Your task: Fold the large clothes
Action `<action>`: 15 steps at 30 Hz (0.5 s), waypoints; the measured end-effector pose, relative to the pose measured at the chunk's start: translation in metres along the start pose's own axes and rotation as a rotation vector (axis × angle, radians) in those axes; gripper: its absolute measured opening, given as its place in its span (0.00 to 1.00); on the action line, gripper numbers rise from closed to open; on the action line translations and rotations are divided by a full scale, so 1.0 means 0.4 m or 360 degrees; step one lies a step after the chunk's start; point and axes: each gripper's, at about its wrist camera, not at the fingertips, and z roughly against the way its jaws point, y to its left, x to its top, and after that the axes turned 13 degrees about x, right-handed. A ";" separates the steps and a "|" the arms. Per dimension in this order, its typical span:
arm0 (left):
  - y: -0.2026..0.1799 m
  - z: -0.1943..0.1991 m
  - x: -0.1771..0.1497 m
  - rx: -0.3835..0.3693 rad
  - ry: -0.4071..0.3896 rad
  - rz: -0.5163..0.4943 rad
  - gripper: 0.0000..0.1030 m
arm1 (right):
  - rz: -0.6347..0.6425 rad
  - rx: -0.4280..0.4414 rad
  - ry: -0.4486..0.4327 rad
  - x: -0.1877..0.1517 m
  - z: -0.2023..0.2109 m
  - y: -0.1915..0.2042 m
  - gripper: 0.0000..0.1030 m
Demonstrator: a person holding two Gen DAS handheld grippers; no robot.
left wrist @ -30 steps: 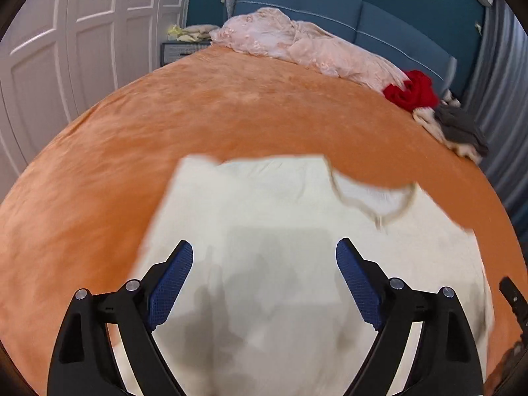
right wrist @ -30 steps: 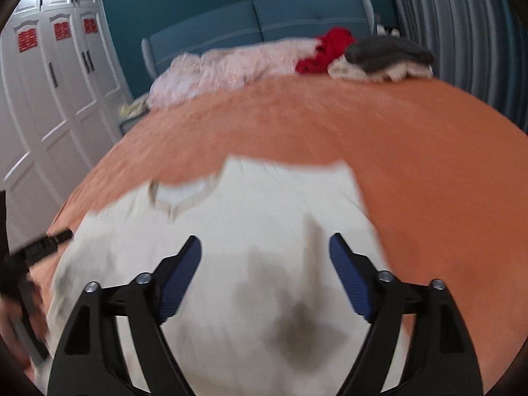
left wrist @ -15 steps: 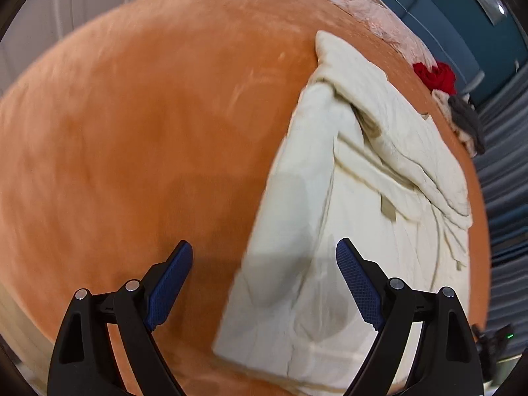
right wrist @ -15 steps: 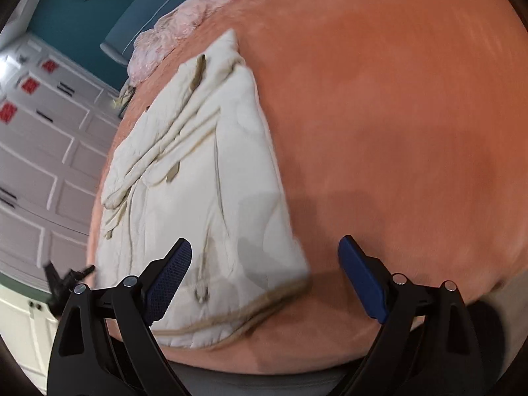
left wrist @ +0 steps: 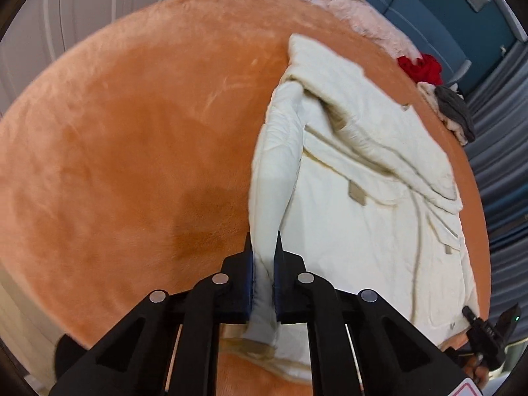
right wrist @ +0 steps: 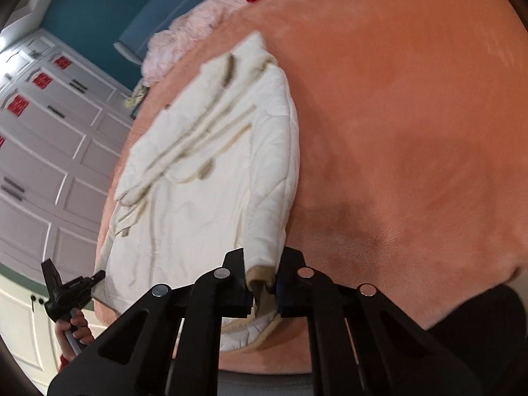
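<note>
A large cream quilted coat (left wrist: 363,191) lies spread on the orange bed cover (left wrist: 115,138), sleeves folded across its middle. My left gripper (left wrist: 263,254) is shut on the coat's near left bottom edge, the fabric pinched between the blue pads. In the right wrist view the same coat (right wrist: 204,171) shows, and my right gripper (right wrist: 262,264) is shut on its near right bottom corner with the tan trim. Each gripper shows small in the other's view: the right one (left wrist: 488,333), the left one (right wrist: 66,290).
A pink blanket (left wrist: 336,3), a red garment (left wrist: 420,67) and a grey and white pile (left wrist: 455,115) lie at the head of the bed. White wardrobe doors (right wrist: 43,151) stand to the left. The orange cover (right wrist: 412,132) spreads wide on both sides.
Both grippers were open above the coat a second ago. They dropped to its bottom edge and closed, each now pinching a corner of the hem.
</note>
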 end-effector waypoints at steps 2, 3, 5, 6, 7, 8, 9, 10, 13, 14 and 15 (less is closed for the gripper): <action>0.003 0.049 -0.006 -0.0040 -0.0031 -0.0011 0.06 | 0.0058 0.0010 0.0033 0.003 0.034 0.028 0.05; 0.003 0.070 -0.013 -0.0050 -0.0041 -0.0021 0.05 | 0.0101 -0.0001 0.0076 -0.003 0.052 0.044 0.05; -0.001 0.140 -0.044 -0.0048 -0.0057 -0.0101 0.05 | 0.0223 -0.0057 0.0200 -0.023 0.082 0.075 0.05; 0.000 0.174 -0.066 -0.0036 -0.0050 -0.0160 0.05 | 0.0268 -0.0078 0.0252 -0.034 0.095 0.086 0.05; 0.003 0.201 -0.088 -0.0028 -0.0041 -0.0210 0.05 | 0.0313 -0.0105 0.0333 -0.054 0.121 0.097 0.05; 0.013 0.238 -0.124 -0.0013 -0.0019 -0.0271 0.05 | 0.0332 -0.0129 0.0414 -0.076 0.148 0.102 0.05; 0.025 0.268 -0.157 0.0004 0.0018 -0.0319 0.05 | 0.0335 -0.0150 0.0498 -0.100 0.176 0.104 0.05; 0.037 0.294 -0.187 0.0018 0.0057 -0.0354 0.05 | 0.0328 -0.0160 0.0553 -0.117 0.195 0.104 0.05; 0.086 0.379 -0.295 0.0071 0.0165 -0.0422 0.05 | 0.0251 -0.0161 0.0732 -0.204 0.283 0.104 0.05; 0.101 0.401 -0.325 0.0085 0.0182 -0.0421 0.05 | 0.0230 -0.0164 0.0764 -0.228 0.303 0.105 0.05; 0.118 0.424 -0.360 0.0100 0.0206 -0.0398 0.05 | 0.0201 -0.0164 0.0783 -0.252 0.322 0.106 0.05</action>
